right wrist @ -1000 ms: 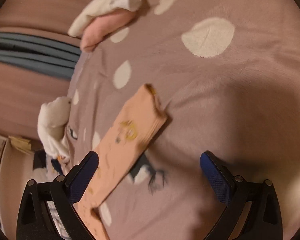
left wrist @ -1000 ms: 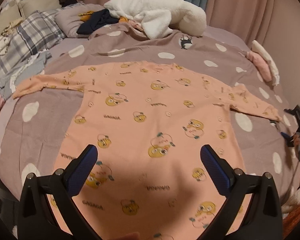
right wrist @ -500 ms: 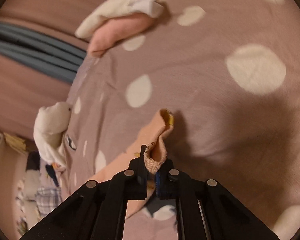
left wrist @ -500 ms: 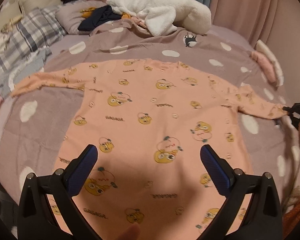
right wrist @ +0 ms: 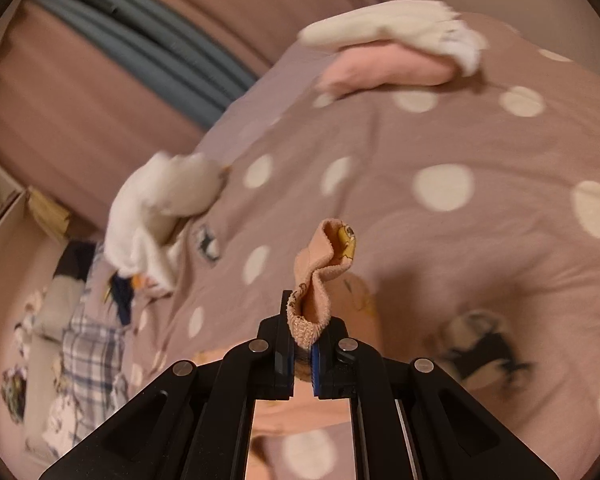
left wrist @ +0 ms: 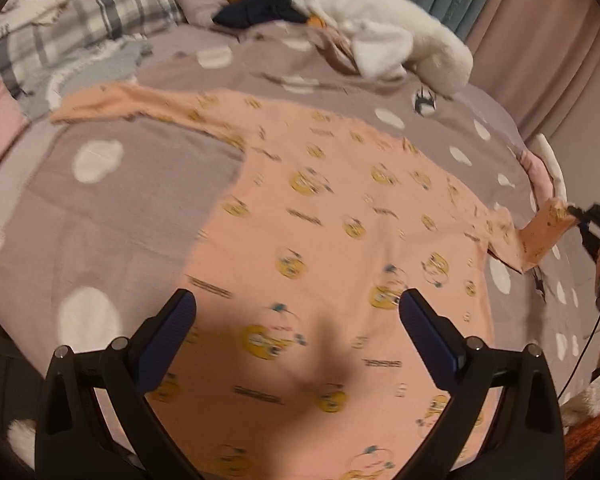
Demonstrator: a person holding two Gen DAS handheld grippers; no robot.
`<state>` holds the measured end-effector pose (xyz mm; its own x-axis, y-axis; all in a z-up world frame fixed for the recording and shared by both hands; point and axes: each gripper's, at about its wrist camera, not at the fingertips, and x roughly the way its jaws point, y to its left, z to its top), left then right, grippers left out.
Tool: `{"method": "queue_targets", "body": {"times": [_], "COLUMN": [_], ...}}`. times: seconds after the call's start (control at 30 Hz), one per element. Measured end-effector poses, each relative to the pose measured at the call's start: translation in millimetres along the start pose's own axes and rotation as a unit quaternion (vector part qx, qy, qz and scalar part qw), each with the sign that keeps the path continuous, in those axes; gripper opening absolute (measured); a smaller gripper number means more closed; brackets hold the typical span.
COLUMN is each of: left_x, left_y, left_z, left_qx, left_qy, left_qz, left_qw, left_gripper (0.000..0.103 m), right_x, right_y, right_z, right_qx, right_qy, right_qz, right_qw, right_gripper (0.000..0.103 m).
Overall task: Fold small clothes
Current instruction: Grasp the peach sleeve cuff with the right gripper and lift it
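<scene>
A small peach long-sleeved shirt (left wrist: 332, 240) with yellow cartoon prints lies spread flat on the mauve dotted bedcover (left wrist: 132, 200). My left gripper (left wrist: 296, 320) is open and empty, hovering above the shirt's lower body. My right gripper (right wrist: 302, 344) is shut on the cuff (right wrist: 320, 276) of the shirt's right sleeve and holds it lifted off the bed. In the left wrist view the right gripper (left wrist: 580, 216) shows at the far right with the raised sleeve end (left wrist: 548, 228). The left sleeve (left wrist: 132, 104) lies stretched out flat.
A white fleece garment (left wrist: 380, 36), a dark garment (left wrist: 260, 8) and a plaid pillow (left wrist: 80, 12) lie at the head of the bed. Folded pink and white clothes (right wrist: 396, 52) sit near the bed's right edge. Curtains (right wrist: 100, 80) hang behind.
My right gripper closed on the sleeve cuff and has lifted it off the bed. My left gripper swung left, still open above the shirt.
</scene>
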<state>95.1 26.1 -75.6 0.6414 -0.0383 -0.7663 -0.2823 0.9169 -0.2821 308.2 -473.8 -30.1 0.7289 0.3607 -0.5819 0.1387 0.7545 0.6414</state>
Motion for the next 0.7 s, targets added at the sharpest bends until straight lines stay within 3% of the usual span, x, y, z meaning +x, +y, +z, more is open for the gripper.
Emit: {"method": "queue_targets", "body": {"times": [0.13, 0.33, 0.5, 0.7], "left_x": [-16, -30, -35, -40], "left_y": [20, 44, 61, 74], "left_z": [3, 4, 6, 2], "left_qx": [-0.003, 0.023, 0.029, 0.062], "left_qy": [-0.017, -0.063, -0.069, -0.094], "left_qz": [-0.008, 0.087, 0.078, 0.132], "left_qw": [0.9998, 0.994, 0.9941, 0.9848], "left_gripper": [0.102, 0.102, 0.102, 0.102], "right_x": [19, 51, 85, 134], "right_y": [58, 135, 196, 264], "right_z": [-13, -41, -76, -140], "right_qx": [-0.044, -0.098, -0.128, -0.193], "right_qy": [0.017, 0.048, 0.082, 0.139], "right_qz": [0.012, 0.036, 0.065, 0.06], "right_qw": [0.999, 0.993, 0.986, 0.969], "right_gripper": [0.008, 0.008, 0.008, 0.008]}}
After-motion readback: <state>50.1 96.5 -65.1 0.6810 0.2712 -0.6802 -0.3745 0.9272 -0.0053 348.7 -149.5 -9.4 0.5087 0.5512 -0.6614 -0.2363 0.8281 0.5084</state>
